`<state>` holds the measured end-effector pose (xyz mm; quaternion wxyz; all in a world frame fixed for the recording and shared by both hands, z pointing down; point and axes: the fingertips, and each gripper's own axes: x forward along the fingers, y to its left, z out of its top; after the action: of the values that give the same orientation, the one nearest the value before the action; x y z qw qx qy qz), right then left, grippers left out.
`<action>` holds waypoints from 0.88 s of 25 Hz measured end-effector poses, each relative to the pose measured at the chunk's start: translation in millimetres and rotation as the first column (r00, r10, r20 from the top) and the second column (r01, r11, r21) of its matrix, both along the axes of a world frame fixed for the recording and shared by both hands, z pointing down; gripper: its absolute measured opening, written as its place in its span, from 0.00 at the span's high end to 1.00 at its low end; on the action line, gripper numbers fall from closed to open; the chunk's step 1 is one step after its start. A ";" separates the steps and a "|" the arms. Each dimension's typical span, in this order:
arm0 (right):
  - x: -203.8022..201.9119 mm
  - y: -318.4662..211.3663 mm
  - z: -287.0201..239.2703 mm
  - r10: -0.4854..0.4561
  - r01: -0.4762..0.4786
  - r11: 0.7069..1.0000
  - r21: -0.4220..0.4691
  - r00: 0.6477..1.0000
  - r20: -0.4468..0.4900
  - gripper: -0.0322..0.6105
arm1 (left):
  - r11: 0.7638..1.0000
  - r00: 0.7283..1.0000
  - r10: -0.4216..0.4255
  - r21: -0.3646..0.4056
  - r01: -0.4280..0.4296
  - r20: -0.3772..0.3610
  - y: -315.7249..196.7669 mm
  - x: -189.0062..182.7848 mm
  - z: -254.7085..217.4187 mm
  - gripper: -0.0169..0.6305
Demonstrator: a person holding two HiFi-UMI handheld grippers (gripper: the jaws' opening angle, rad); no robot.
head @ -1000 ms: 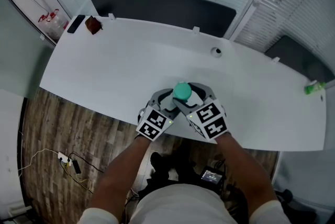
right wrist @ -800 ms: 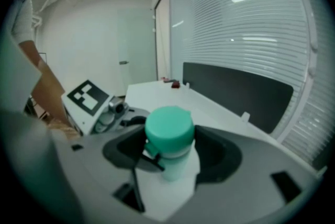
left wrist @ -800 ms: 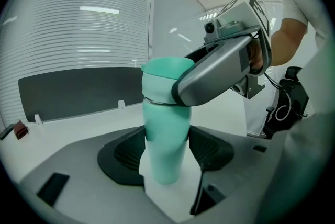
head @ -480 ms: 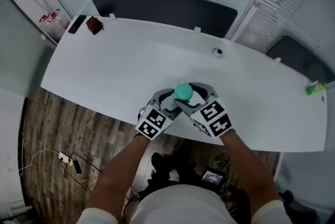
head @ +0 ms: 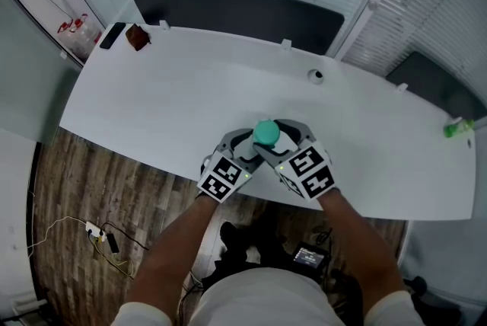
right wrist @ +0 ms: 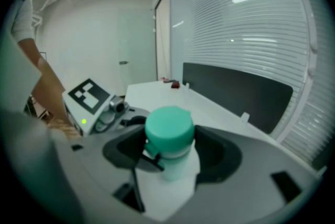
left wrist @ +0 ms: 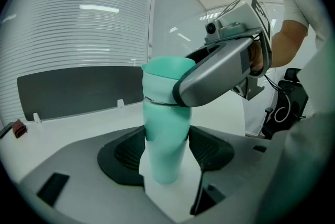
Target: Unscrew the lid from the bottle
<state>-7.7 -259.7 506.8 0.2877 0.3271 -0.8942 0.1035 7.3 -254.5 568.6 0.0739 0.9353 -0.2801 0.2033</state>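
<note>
- The bottle (left wrist: 166, 139) stands upright on the table (head: 152, 96), close to its near edge, with the lid (right wrist: 168, 127) seated.
- Left gripper (left wrist: 166, 150): jaws wide apart, pads pressed on the bottle body. Right gripper (right wrist: 170, 152): jaws closed round the lid.
- Risk: if the left pads slip under torque, the body would likely turn with the lid and nothing would loosen.
- Risk: an off-axis pull could tip the bottle over that near edge.
- The head view shows only the lid top. The left gripper view alone shows the body and the pad contact.
</note>
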 end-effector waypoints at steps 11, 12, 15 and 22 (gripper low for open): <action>0.1 1.5 0.8 0.009 -0.009 1.000 0.000 1.000 -0.006 0.48 | 1.000 1.000 -0.002 -0.006 0.002 0.000 0.6 -0.6 0.5 0.55; 0.3 1.5 0.3 0.010 -0.010 1.000 0.001 1.000 -0.007 0.48 | 1.000 1.000 -0.002 -0.007 0.002 0.000 0.5 -0.6 0.2 0.55; 0.6 0.5 -0.9 0.011 -0.011 1.000 0.010 1.000 -0.010 0.48 | 1.000 1.000 -0.004 -0.007 0.004 0.000 0.0 -0.4 0.1 0.55; -0.4 0.0 -1.8 0.014 -0.014 1.000 0.017 1.000 -0.008 0.48 | 1.000 1.000 -0.005 -0.009 0.005 0.001 0.2 -0.7 0.4 0.55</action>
<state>-8.1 -259.8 505.0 0.2876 0.3361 -0.8916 0.0964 6.6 -254.3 569.0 0.0783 0.9342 -0.2814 0.2048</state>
